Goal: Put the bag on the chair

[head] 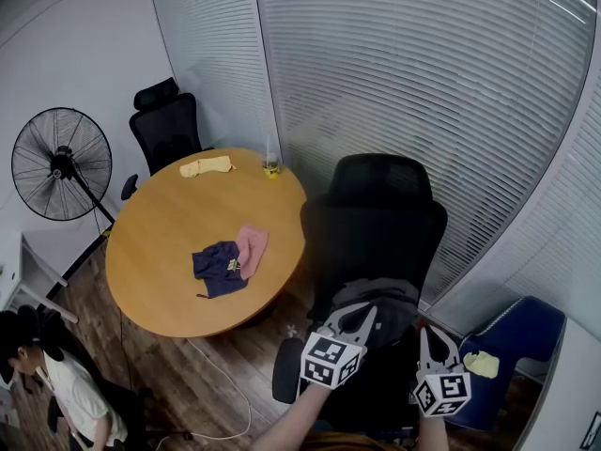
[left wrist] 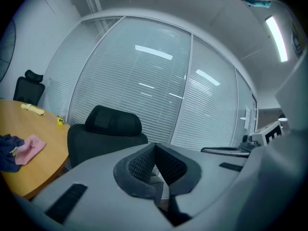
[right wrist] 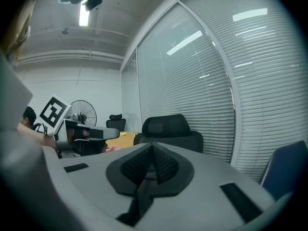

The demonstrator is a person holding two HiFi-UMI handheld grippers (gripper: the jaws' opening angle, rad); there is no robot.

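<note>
The bag point(head: 392, 304) lies on the seat of the black chair point(head: 376, 214), in front of its backrest. Only the head view shows it. Both tool views look over the seat at the chair's backrest and headrest point(left wrist: 113, 121) point(right wrist: 166, 126) and at the slatted blinds point(head: 423, 73) behind the chair, so the bag falls outside them. It is a dark grey, soft, slumped lump, and no strap or zip can be made out.

The left tool point(head: 358, 319) sits right at the bag's near edge (from above I cannot tell whether it touches). In its own view the left tool point(left wrist: 155, 146) has its ribbed pads pressed together with nothing between them. The right tool point(head: 428, 331) is to the right of the chair's seat, clear of the bag. Its pads point(right wrist: 152, 147) are likewise pressed together on nothing.

Left of the chair stands a round wooden bench point(head: 160, 242), its edge close to the seat. On it lie a blue cloth point(head: 218, 266) touching a pink cloth point(head: 252, 248), and farther off a yellow cloth point(head: 207, 166). Beyond the bench are a second black chair point(head: 167, 125) and a fan point(head: 60, 163). A blue seat point(head: 526, 346) is right of the chair. A person point(head: 66, 388) is at the far lower left. Nothing lies between the tools and the chair.
</note>
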